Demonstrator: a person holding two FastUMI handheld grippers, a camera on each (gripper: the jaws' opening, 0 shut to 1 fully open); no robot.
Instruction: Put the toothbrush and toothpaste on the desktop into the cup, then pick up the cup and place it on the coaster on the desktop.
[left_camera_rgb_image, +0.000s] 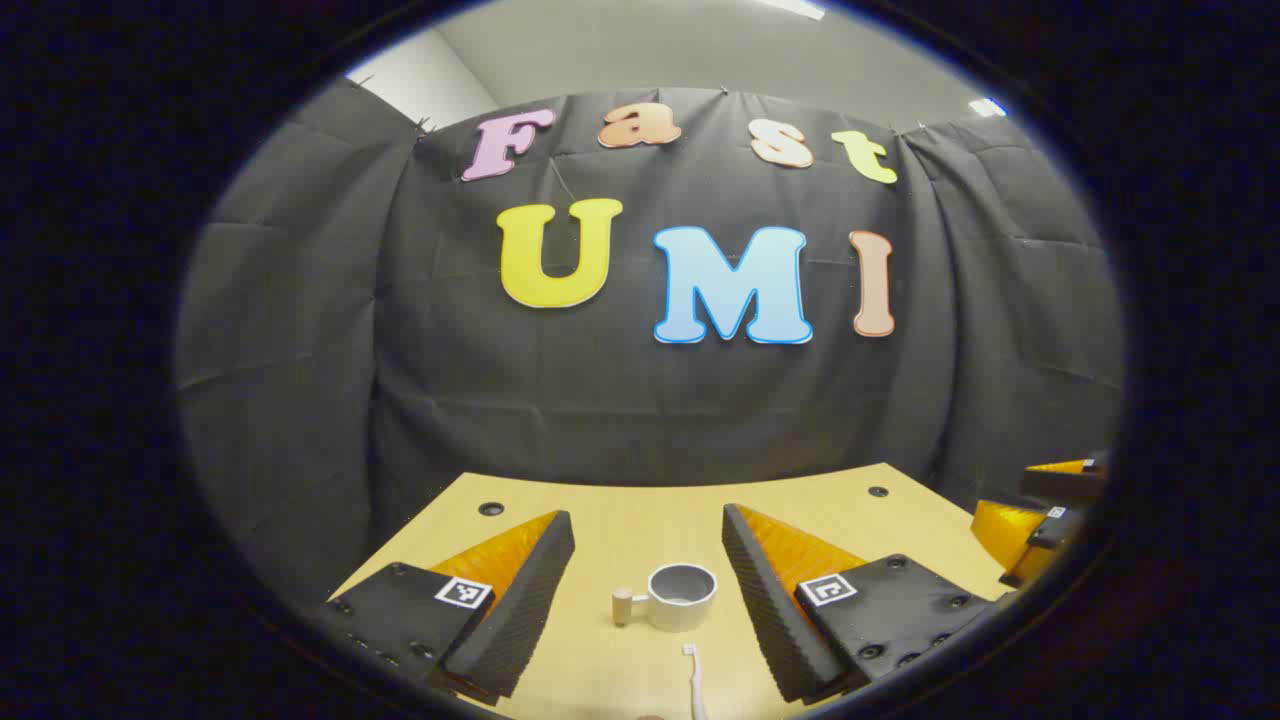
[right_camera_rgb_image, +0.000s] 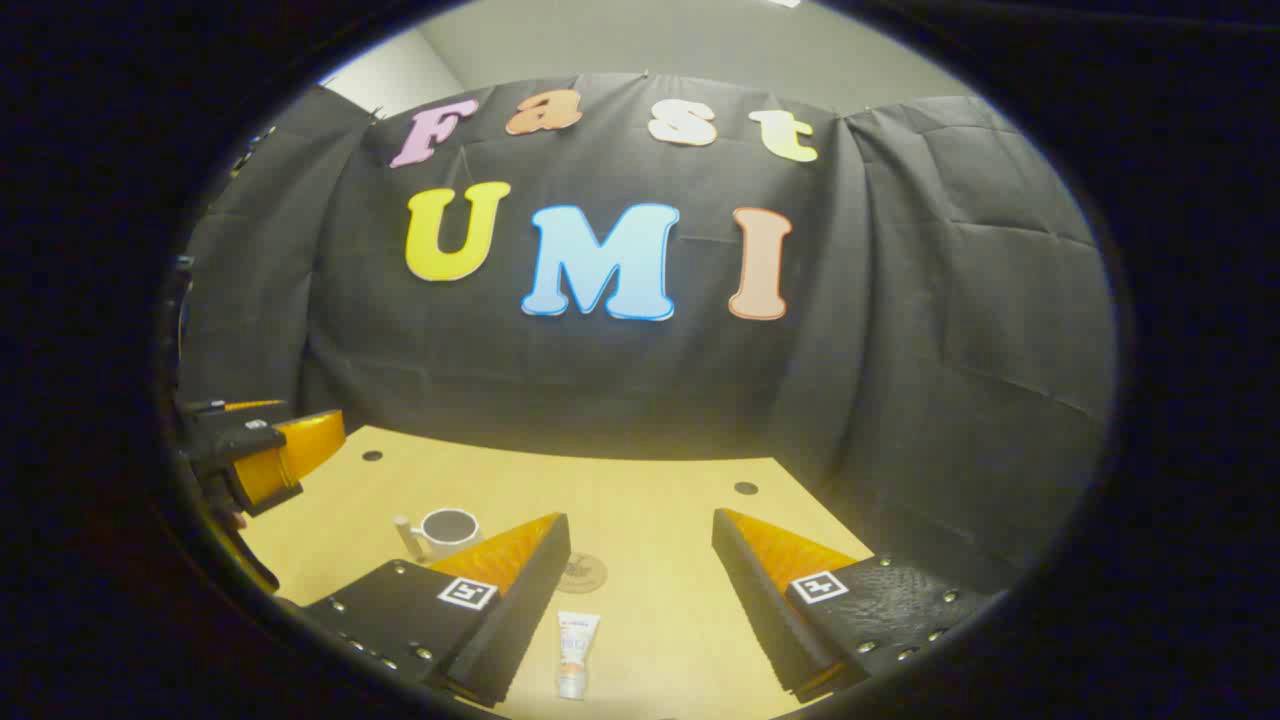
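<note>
A white cup (left_camera_rgb_image: 682, 597) with a wooden handle stands on the light wooden desktop (left_camera_rgb_image: 640, 510), between and beyond the fingers of my open left gripper (left_camera_rgb_image: 648, 525). A white toothbrush (left_camera_rgb_image: 692, 680) lies just in front of the cup, near the bottom edge. In the right gripper view, a white toothpaste tube (right_camera_rgb_image: 577, 652) lies flat between the fingers of my open right gripper (right_camera_rgb_image: 640, 528). A round brown coaster (right_camera_rgb_image: 582, 574) sits just beyond the tube. The cup (right_camera_rgb_image: 447, 531) stands farther left. Both grippers hover above the desk, holding nothing.
The desktop (right_camera_rgb_image: 660, 480) has small dark holes near its back corners and ends at the black cloth wall. The right gripper (left_camera_rgb_image: 1040, 515) shows at the right edge of the left gripper view; the left gripper (right_camera_rgb_image: 255, 450) shows at the left edge of the right gripper view.
</note>
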